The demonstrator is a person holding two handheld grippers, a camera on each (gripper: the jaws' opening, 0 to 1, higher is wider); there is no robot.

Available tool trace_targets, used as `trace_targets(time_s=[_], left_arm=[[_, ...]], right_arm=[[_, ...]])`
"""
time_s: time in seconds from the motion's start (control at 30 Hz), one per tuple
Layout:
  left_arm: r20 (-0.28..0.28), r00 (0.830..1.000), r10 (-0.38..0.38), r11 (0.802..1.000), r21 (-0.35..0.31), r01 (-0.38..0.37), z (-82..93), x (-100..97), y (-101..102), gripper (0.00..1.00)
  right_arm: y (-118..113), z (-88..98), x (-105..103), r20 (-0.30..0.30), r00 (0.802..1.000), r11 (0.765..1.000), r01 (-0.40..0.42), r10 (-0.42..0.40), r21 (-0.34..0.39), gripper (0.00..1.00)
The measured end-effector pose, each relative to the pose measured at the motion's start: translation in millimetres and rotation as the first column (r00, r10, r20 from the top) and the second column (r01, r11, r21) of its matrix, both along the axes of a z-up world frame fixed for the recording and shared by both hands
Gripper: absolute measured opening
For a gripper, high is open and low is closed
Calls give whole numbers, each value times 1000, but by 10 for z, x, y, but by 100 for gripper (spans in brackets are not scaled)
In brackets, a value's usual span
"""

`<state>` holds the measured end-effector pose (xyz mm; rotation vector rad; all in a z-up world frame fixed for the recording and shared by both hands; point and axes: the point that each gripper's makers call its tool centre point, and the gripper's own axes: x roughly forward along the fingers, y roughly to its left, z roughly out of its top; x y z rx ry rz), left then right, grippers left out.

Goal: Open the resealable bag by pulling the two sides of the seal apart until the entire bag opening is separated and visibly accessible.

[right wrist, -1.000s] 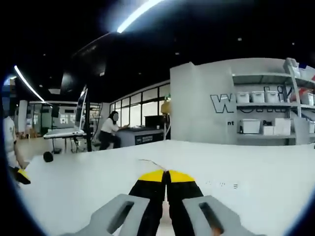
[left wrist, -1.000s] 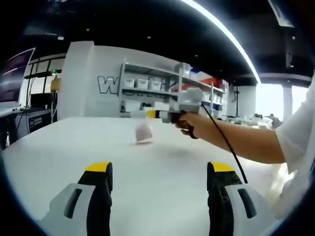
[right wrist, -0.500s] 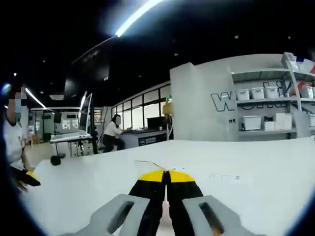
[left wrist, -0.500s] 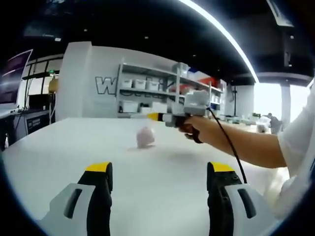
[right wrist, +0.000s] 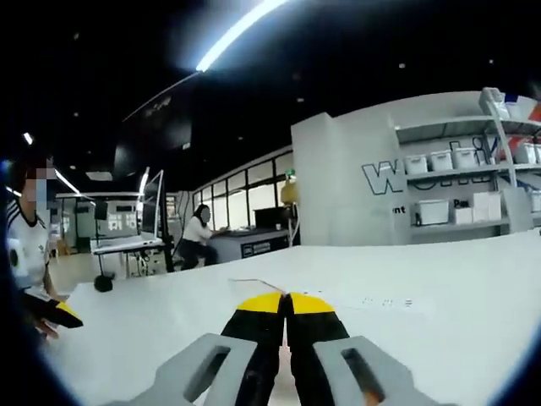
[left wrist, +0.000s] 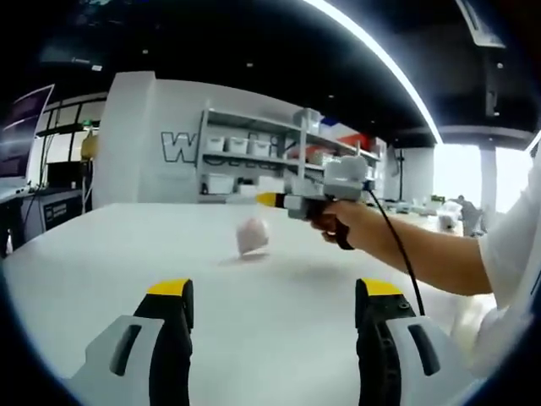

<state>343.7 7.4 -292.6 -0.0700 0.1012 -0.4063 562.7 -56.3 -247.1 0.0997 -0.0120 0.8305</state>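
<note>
Bag (left wrist: 253,236) is hanging above the far table (left wrist: 101,254), pinched at its top edge by the right gripper (right wrist: 286,298), whose jaws are pressing together, while the left gripper (left wrist: 275,292) is waiting spread and empty nearby; seal apparently not yet pulled apart.

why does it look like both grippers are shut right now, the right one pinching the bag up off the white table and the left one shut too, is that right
Not quite. The left gripper is open: the left gripper view shows its yellow-tipped jaws standing wide apart with nothing between them. The rest holds: the right gripper is shut, and the bag hangs from it above the white table.
</note>
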Motion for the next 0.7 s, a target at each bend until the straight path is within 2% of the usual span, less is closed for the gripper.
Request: trace_targets(time_s=[0.07, 0.13, 0.33, 0.53, 0.6, 0.7], left_arm=[[-1, 1000, -2, 1000, -1, 2, 0, -1, -3, 78], [0, 1000, -3, 1000, -2, 3, 4, -2, -3, 78], [-1, 1000, -11, 1000, -11, 11, 10, -5, -19, 77], [-2, 1000, -21, 1000, -16, 21, 11, -7, -48, 77], [-1, 1000, -25, 1000, -18, 25, 15, -8, -56, 76], [-2, 1000, -30, 999, -23, 30, 20, -11, -69, 76]], right_arm=[[-13, -7, -31, 1, 1000, 1000, -1, 1, 0, 0], [-17, 12, 43, -2, 1000, 1000, -2, 2, 5, 0], [-18, 16, -197, 2, 1000, 1000, -9, 9, 6, 0], [-21, 29, -339, 0, 1000, 1000, -17, 17, 13, 0], [-33, 41, -299, -4, 1000, 1000, -19, 19, 16, 0], [-27, 58, -409, 0, 1000, 999, -24, 24, 24, 0]])
